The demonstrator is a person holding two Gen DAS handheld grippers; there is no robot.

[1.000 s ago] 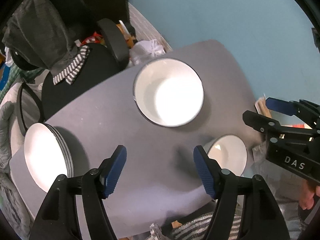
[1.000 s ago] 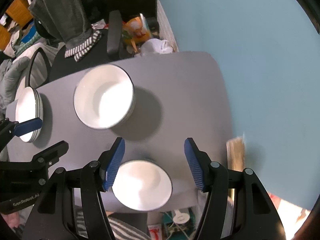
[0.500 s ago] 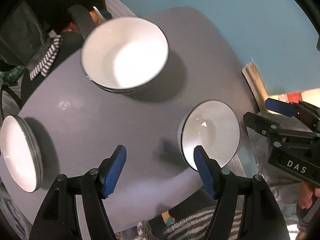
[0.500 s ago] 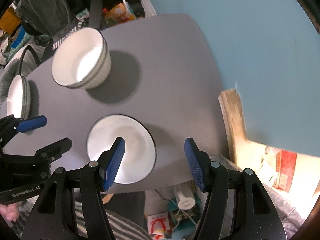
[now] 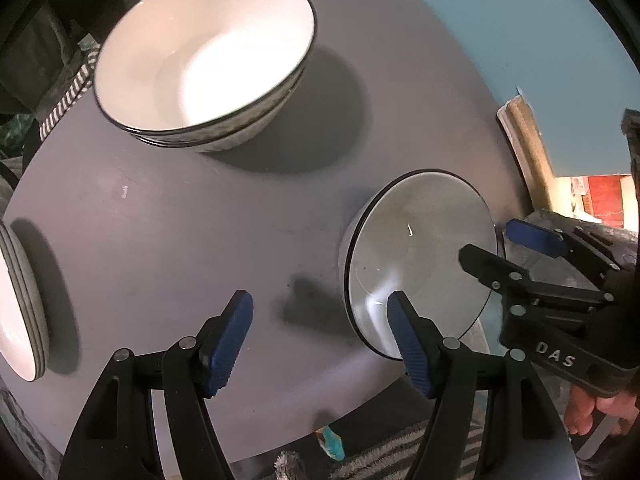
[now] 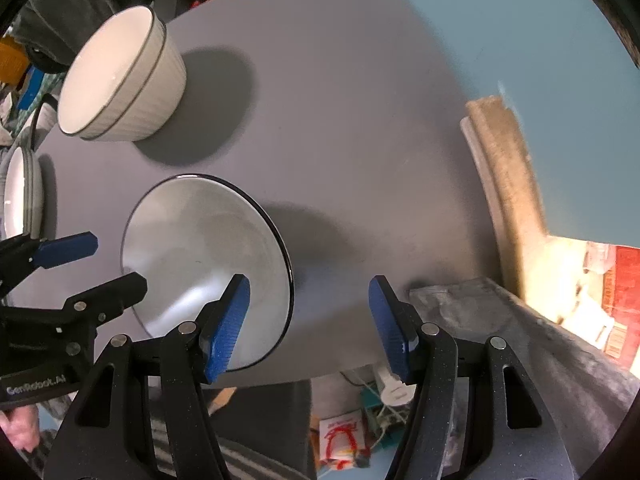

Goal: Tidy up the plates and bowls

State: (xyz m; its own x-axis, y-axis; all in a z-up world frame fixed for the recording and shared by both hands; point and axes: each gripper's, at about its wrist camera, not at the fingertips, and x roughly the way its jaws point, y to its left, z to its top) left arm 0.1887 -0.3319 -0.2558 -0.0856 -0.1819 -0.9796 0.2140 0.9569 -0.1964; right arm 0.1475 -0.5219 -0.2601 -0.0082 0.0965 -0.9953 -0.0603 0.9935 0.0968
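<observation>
Sitting near the table (image 6: 360,120) edge, single bowl (image 6: 200,248), open grippers flanking.

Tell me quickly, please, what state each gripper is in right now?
Left gripper: open, holding nothing, one finger over the single bowl's rim.
Right gripper: open, holding nothing, one finger over the same bowl.

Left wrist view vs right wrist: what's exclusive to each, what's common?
Left wrist only: the stacked bowls' full white interior, and a teal item under the table edge. Right wrist only: the ribbed side of those bowls and floor clutter with a red-printed packet. Both: grey table, lone bowl, plate stack, and both grippers, left and right, jaws open, empty.
</observation>
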